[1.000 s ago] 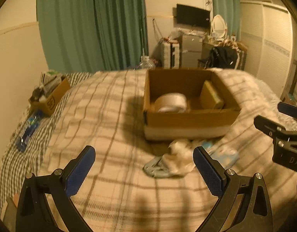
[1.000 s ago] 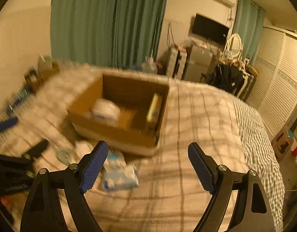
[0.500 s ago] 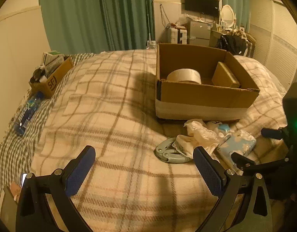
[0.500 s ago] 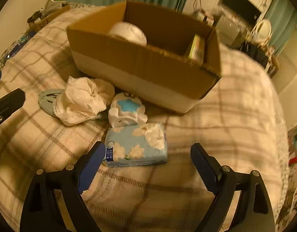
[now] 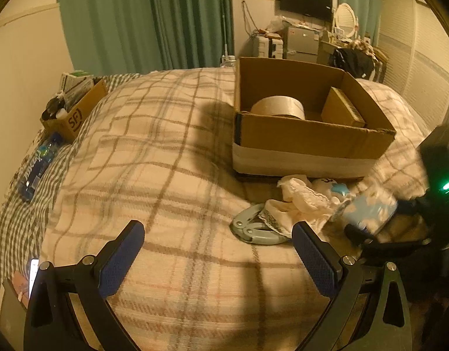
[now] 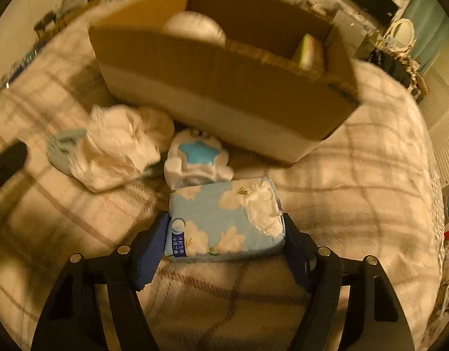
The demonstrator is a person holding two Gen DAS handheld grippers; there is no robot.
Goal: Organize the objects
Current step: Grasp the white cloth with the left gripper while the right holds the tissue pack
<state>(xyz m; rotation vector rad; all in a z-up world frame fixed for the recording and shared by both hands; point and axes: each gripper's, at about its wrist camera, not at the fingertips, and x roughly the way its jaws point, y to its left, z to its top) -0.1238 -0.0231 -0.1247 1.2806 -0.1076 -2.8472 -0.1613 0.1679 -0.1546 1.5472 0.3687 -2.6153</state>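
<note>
A blue flowered tissue pack lies on the plaid bed in front of an open cardboard box. My right gripper has closed in on the pack, a pad against each end. The pack also shows in the left wrist view, with the right gripper around it. Next to it lie a white toy with a blue star, a crumpled white cloth and a grey round object. My left gripper is open and empty above the blanket. The box holds a tape roll and a small carton.
A smaller cardboard box with odds and ends and a blue water bottle lie at the bed's left edge. Green curtains, a TV and cluttered furniture stand behind the bed. A wardrobe is on the right.
My right gripper has dropped towards the bed and moved forward, and its jaws have closed in around the tissue pack. My left gripper has tilted down a little and stayed open.
</note>
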